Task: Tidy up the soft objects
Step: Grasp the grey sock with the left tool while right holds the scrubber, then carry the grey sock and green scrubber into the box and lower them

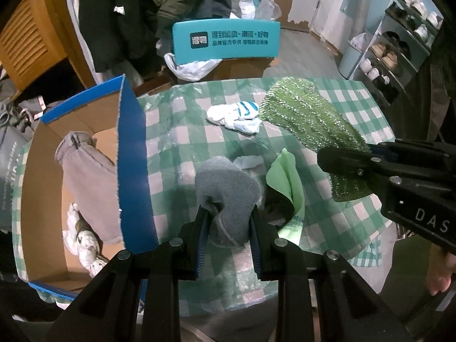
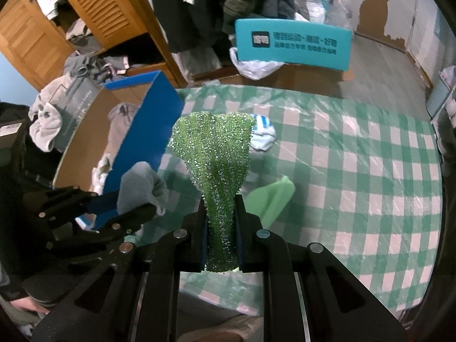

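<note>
- Looking roughly halfway done from here: the blue cardboard box (image 1: 134, 154) on the left already has a grey zip garment (image 1: 85, 176) and some crumpled whitish cloth (image 1: 82, 245) sitting inside it.
- Left gripper (image 1: 228, 222) is clamped on a grey sock (image 1: 228, 191), holding it up off the table just right of the box wall, so my guess is that one goes in next.
- Middle of the checked tablecloth (image 1: 350, 102) has stuff left: a light green cloth (image 1: 287, 176) lying loose near the front, and a white and blue balled-up sock (image 1: 236, 115) further back.
- Right gripper (image 2: 221, 228) is squeezed shut on a sparkly green scouring cloth (image 2: 216, 154), lifted clear of the table, well apart from the box.
- So two items in hand, two waiting on the table.
</note>
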Motion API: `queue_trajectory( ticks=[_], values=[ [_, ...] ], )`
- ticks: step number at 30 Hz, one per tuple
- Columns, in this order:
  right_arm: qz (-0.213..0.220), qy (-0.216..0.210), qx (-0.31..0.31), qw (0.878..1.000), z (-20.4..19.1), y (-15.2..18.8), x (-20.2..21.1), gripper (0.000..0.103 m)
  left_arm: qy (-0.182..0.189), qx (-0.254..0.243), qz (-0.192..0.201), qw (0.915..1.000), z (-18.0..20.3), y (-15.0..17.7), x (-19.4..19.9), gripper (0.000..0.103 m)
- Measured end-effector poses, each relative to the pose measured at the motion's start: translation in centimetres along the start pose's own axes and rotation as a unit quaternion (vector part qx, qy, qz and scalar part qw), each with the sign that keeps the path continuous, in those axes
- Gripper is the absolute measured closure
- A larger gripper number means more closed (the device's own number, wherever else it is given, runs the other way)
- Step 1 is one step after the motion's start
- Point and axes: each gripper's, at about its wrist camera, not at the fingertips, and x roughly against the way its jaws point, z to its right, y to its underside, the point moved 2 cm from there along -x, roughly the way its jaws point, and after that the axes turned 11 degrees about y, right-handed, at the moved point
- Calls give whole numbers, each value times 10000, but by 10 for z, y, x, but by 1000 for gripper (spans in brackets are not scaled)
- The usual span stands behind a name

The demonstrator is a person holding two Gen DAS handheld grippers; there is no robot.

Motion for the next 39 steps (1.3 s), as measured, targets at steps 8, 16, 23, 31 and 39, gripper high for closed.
queue_trajectory(
  ticks=[8,16,23,31,39],
  values=[
    [24,-92,134,9999,-24,-13,-2,89,-96,160,165,9997,-22,-1,15,77],
    [69,-172,281,9994,-50,-25,-5,89,-156,398,338,9985,-52,0,32,77],
    [123,-229,387,9989,-71,-38,-7,89,-224,543,470,9972,-74,3,44,77],
    [189,-295,539,9979,-98,-51,-6,89,-352,694,597,9952,-97,8,56,77],
    [182,-393,795,9959,-131,-61,-11,89,-462,932,691,9922,-127,14,66,77]
  ],
)
